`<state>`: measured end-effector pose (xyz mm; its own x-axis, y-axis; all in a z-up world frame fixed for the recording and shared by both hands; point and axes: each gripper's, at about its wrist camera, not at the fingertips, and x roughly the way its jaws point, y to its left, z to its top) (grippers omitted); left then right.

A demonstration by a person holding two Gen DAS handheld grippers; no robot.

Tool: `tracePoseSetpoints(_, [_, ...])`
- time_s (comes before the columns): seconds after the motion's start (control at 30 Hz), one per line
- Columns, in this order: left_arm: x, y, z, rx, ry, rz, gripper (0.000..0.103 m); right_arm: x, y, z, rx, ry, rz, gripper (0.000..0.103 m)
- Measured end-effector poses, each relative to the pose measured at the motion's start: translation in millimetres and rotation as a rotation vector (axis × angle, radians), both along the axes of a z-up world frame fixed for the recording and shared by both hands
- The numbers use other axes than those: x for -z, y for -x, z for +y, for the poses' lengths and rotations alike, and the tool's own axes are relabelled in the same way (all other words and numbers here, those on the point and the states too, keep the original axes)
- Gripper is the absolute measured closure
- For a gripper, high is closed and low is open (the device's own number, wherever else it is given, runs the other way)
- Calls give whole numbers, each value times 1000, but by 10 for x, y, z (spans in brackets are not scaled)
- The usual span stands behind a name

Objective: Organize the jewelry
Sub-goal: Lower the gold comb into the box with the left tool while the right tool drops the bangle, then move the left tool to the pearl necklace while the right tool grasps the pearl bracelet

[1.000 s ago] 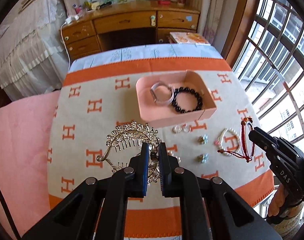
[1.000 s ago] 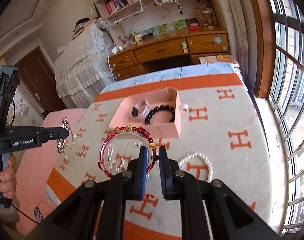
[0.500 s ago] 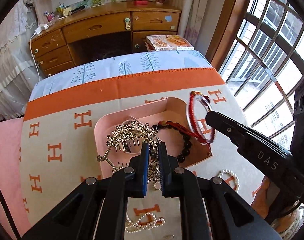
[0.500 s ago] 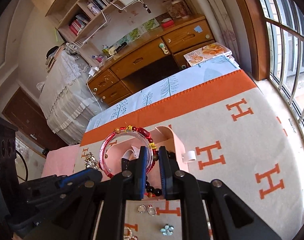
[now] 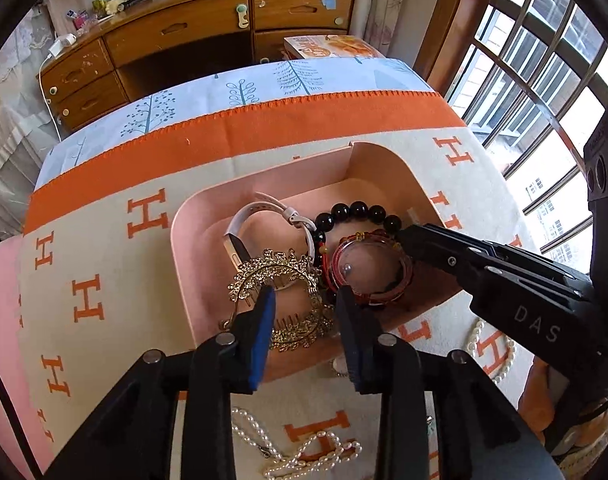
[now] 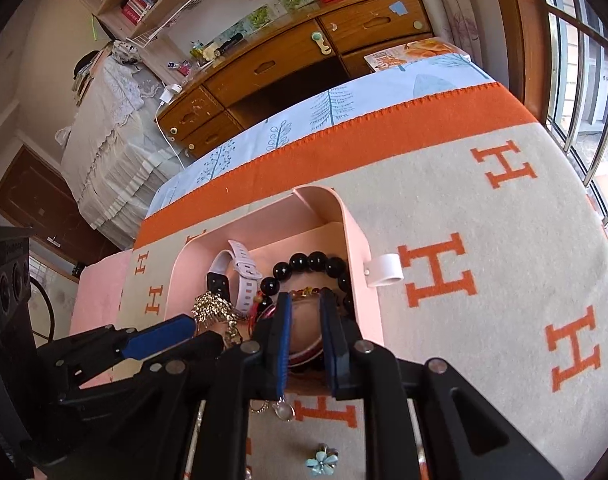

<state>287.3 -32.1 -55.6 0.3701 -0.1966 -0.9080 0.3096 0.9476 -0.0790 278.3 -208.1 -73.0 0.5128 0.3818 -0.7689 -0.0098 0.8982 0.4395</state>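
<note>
Left gripper (image 5: 305,308) fingers stood wide over the comb (image 5: 282,300); right gripper (image 6: 305,312) fingers gaped; only its view showed the flower (image 6: 322,462).

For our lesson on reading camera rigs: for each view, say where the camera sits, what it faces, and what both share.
Left wrist: behind its open jaws, facing the pink tray, gold hair comb between them.
Right wrist: behind its open jaws, over the tray's right end, red bracelet below.
Shared: tray, black bead bracelet, each other's gripper.
</note>
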Motion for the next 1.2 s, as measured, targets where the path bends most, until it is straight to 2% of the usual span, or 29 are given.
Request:
tracePoseSetpoints(0.07, [-88,80,51,-8,-1,-25,58,-54,96,-11,-2,8,-19,87])
tracePoseSetpoints(0.1, [-141,130,78,-10,-1,-41,58,-84,145,-24,-6,6,-29,87])
tracePoseSetpoints(0.23, [-289,335,196,-32,-2,-82,57,-184,379,-54,-14,15,-62,87])
tracePoseSetpoints(0.57, [-428,893,515,-96,58,-112,57,-416,1027,-102,-41,52,-129,87])
tracePoseSetpoints(0.83, [-480,1351,590,-85,57,-130,56,-581,1436,-199,-51,72,-151,87])
tracePoseSetpoints(0.93, [-500,1467,613,-75,43,-141,52,-637,1544,-281,-38,91,-155,87])
tracePoseSetpoints(0.97, [-494,1495,615,-70,37,-142,52,-651,1574,-315,-32,97,-155,86])
tracePoseSetpoints(1.07, [-459,1581,621,-51,19,-140,51,-663,1646,-449,6,110,-151,68])
tracePoseSetpoints(1.2, [-351,1651,620,-20,-19,-146,51,-607,1703,-609,40,144,-138,68])
